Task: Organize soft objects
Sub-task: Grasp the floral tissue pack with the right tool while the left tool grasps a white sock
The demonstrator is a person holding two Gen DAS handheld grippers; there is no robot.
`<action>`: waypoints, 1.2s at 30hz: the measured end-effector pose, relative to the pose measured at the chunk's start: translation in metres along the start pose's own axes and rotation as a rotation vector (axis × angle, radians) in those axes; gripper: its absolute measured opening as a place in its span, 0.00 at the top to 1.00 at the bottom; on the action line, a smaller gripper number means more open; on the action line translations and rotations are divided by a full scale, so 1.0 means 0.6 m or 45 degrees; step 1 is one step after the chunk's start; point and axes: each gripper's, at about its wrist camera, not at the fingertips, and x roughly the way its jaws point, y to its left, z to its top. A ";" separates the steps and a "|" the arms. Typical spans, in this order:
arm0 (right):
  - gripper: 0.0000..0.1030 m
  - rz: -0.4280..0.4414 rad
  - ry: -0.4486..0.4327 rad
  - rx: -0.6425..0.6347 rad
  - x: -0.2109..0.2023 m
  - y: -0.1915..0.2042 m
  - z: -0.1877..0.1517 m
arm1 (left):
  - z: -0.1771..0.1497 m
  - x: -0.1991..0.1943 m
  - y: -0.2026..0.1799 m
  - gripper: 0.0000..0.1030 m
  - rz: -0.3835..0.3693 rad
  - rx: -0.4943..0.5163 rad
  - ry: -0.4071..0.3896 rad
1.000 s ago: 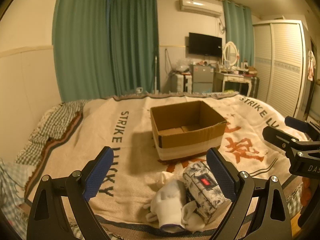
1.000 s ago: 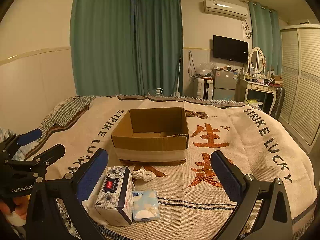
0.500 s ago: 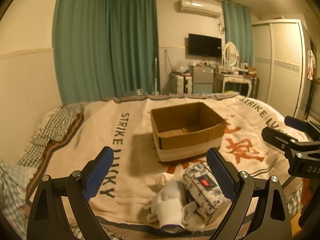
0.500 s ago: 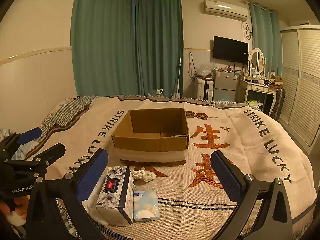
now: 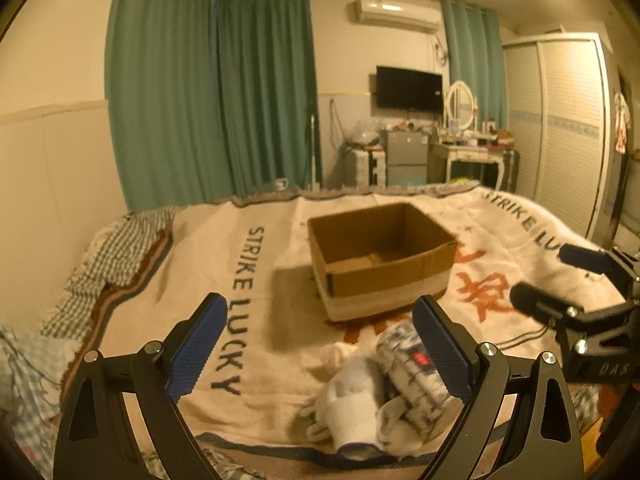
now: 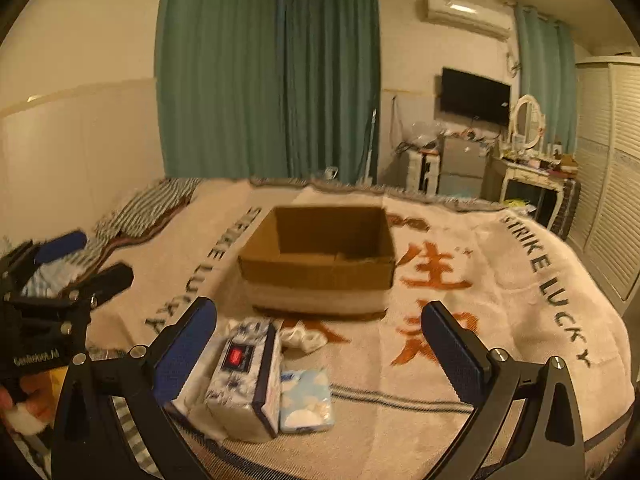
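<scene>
While both tongs stand wide apart and hold nothing, the left gripper (image 5: 320,348) and right gripper (image 6: 320,354) fill the lower frame; the tissue pack (image 6: 244,376) lies lower centre, below the cardboard box (image 6: 320,268).

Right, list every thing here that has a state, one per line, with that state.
left gripper: open, holding nothing
right gripper: open, holding nothing
cardboard box: open-topped, upright on the blanket, nothing seen inside
floral tissue pack: lying on the blanket, ungripped
blue tissue pack: flat, beside the floral pack
white socks: bunched beside the floral pack
small white cloth: crumpled before the box
curtains: drawn shut
TV: screen dark
</scene>
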 end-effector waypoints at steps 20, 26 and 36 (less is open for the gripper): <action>0.59 0.254 0.341 -0.085 0.131 0.080 -0.102 | -0.116 0.077 0.025 0.09 -0.041 -0.022 0.279; 0.60 0.259 0.213 -0.053 0.098 0.062 -0.063 | -0.116 0.105 0.022 0.14 -0.095 -0.026 0.314; 0.60 0.204 0.146 0.019 0.094 0.006 -0.017 | -0.134 0.179 -0.011 0.24 -0.193 0.010 0.463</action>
